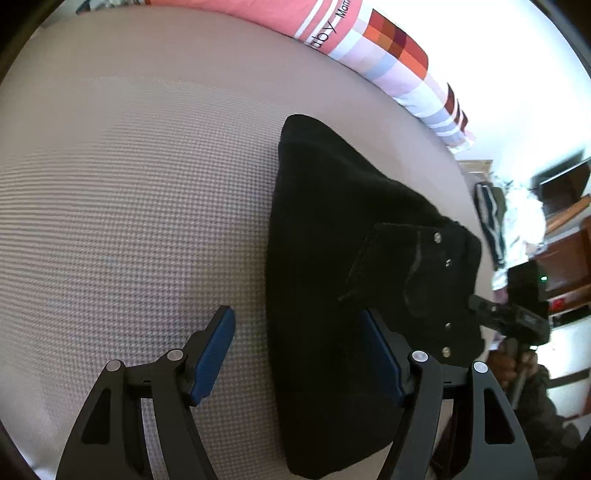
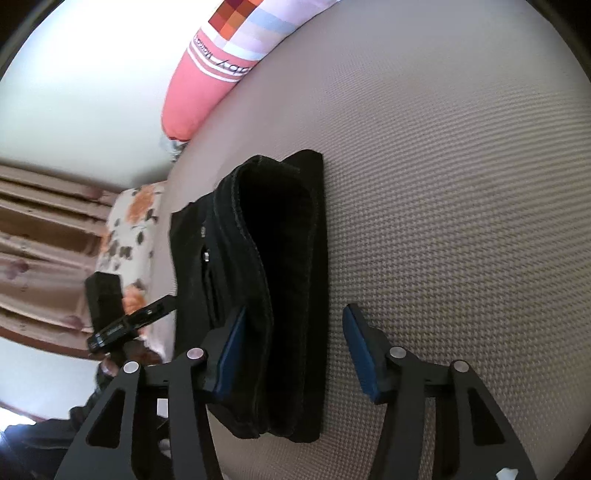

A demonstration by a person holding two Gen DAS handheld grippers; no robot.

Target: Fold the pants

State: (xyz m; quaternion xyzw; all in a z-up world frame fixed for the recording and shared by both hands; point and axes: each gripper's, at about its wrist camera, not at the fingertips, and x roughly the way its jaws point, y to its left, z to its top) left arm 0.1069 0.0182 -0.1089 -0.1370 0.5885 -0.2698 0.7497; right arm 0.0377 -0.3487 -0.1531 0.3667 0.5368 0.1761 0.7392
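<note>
Black denim pants (image 2: 269, 280) already folded into a thick bundle on the beige textured mattress (image 1: 129, 206); left gripper (image 1: 299, 354) and right gripper (image 2: 291, 350) fingers released, grasping nothing; next probably just a tidy-up press

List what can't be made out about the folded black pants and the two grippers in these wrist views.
- Black pants, left wrist view: near right corner hidden behind the left gripper.
- Pants, right wrist view: lower left edge hidden by the right gripper; its jaws straddle the fold, contact unclear.
- Layer count: dark fabric hides the folds.
- Pillow lettering: cut off, blurred.
</note>
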